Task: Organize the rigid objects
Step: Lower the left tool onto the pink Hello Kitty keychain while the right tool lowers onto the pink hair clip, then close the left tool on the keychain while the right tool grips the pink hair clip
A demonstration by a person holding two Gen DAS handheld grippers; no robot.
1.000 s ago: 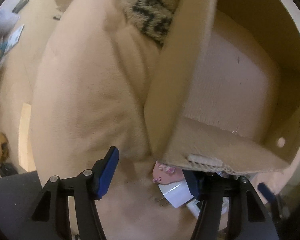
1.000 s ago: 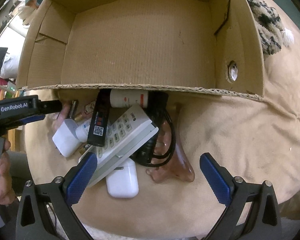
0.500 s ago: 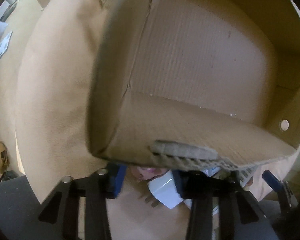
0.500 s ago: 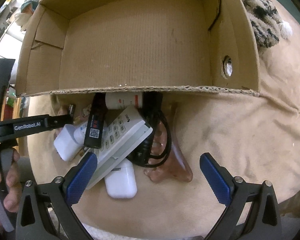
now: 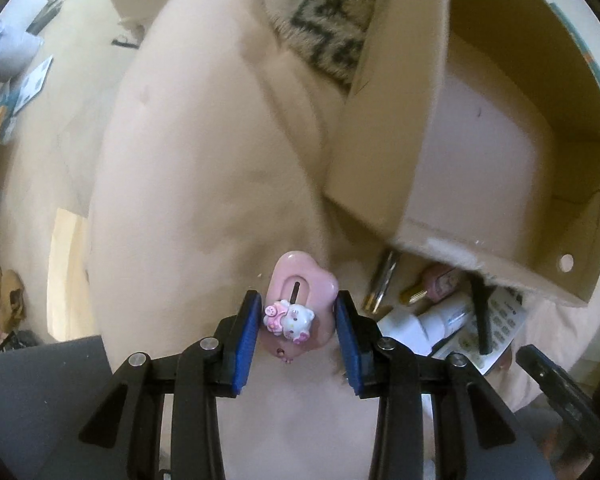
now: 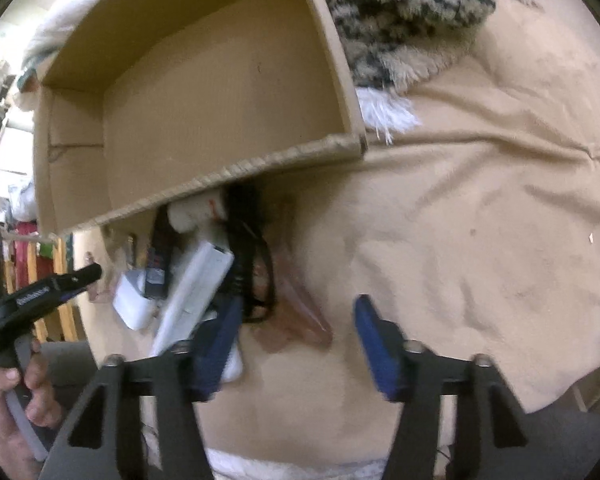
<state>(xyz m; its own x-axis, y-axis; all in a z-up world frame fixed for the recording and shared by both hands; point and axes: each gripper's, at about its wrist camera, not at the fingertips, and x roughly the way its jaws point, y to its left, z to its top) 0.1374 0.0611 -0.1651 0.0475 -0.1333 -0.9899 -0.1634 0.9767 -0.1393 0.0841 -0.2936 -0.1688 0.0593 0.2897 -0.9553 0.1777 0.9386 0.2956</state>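
Clamped between the blue pads of the left gripper (image 5: 296, 330) is one pink, glossy, heart-shaped plastic trinket (image 5: 302, 300) with a slot in its face and a small white cat figure on it; it is held above the beige plush cushion (image 5: 188, 184). One open corrugated cardboard box (image 5: 480, 160), bare inside, is seen in both views, lying on the cushion beside a shaggy cream-and-black patterned textile (image 6: 400, 20). A heap of rigid things lies against the box's near wall. From the left wrist view, a metallic tube (image 5: 382, 286) and a small pink bottle with a gold cap (image 5: 436, 286) can be made out in it; these are not clear from the right wrist view. Shown better from the right are one white remote control (image 6: 196, 292), one white charger block (image 6: 132, 304), a coiled black cable (image 6: 252, 272) and a translucent reddish-brown piece (image 6: 300, 312). The jaws of the right gripper (image 6: 296, 340) are closing over the heap's near edge, with the reddish-brown piece between them, not yet pressed. A hand (image 6: 8, 396) holding the left gripper's handle is visible only in the right view.
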